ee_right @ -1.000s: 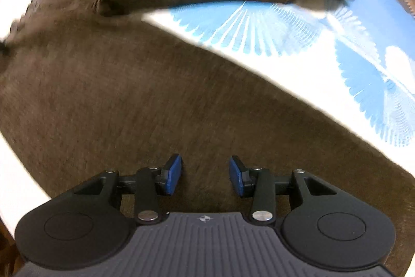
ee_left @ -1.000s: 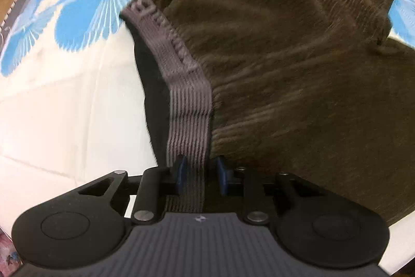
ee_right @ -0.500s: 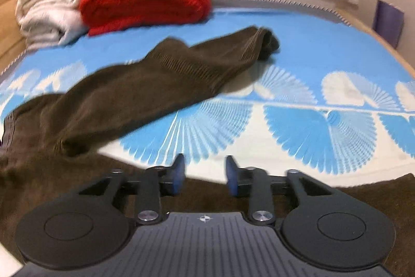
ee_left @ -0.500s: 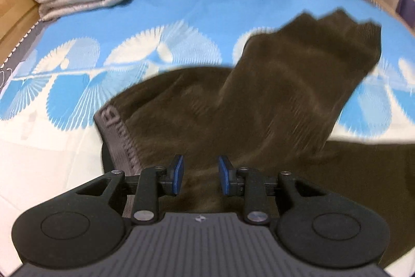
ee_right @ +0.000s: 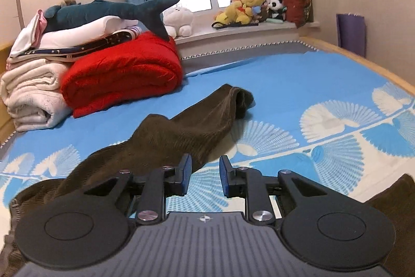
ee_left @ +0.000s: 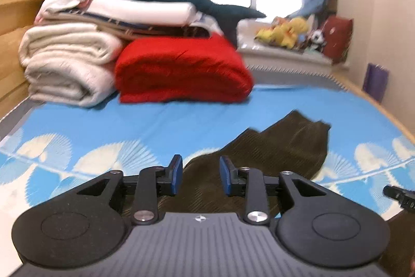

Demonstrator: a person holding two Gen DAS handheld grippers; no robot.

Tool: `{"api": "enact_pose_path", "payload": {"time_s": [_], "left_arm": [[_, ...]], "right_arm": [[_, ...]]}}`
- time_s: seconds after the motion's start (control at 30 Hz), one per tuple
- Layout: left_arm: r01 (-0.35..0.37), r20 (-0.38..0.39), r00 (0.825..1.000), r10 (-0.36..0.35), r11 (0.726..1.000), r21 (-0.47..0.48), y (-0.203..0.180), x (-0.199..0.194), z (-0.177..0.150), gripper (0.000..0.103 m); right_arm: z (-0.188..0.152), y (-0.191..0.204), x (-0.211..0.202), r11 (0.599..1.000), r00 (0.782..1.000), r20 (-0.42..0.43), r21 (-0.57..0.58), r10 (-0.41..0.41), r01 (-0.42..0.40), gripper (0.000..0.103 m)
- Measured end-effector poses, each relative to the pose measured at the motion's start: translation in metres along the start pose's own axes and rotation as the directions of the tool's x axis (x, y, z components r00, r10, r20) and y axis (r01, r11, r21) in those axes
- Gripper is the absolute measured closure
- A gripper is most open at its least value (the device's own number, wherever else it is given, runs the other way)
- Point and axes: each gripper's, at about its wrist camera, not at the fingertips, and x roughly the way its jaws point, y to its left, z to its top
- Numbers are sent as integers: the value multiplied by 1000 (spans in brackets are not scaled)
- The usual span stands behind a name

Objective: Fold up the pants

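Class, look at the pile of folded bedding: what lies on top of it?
A dark teal plush shark lies along the top of the folded bedding. A small tan toy peeks out behind it, mostly hidden.

Bed, brown pants, red blanket

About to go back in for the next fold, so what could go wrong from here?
Both tongs, left tongs and right tongs, are open and hold nothing, so any regrasp starts fresh. The brown pants lie twisted, one leg bunched at its end; folding now may trap wrinkles. The second leg sits at the frame's edge and could be missed. The red blanket lies close beyond the pants; a wide sweep might snag it.
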Motion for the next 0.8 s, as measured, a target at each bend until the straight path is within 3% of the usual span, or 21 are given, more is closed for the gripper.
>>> {"api": "enact_pose_path", "payload": {"time_s": [0.07,0.13,0.17,0.23,0.27,0.3,0.47,0.63,0.8], "left_arm": [[20,-29,999,-19,999,45,-10,13,-16,65],[-25,-134,990,36,996,85,-16,36,-28,71],[-40,-157,986,51,997,73,-17,43,-32,73],[-33,-203,978,36,999,17,-12,56,-36,86],[-42,-221,975,38,999,-15,-8,60,-36,88],[-52,-234,971,42,998,-38,-5,62,-37,90],[-57,-248,968,32,994,-96,8,74,-31,92],[-30,-270,962,-31,976,-217,38,89,-28,92],[59,-288,944,-163,938,-341,55,112,-44,92]], "right_arm": [[0,-2,-1,1000,1000,-12,8,-10,10,79],[0,-4,-2,1000,1000,-26,24,-1,2,79],[0,-4,-3,1000,1000,-27,23,-6,6,78],[1,-6,-3,1000,1000,-24,11,-14,14,81],[2,-6,-1,1000,1000,-27,4,-17,17,86],[3,-8,1,1000,999,-28,3,-19,19,92],[13,-19,4,998,1000,-8,64,-16,16,98],[26,-31,2,986,999,29,162,30,-35,102],[33,-46,13,956,998,31,287,50,-57,103]]}}
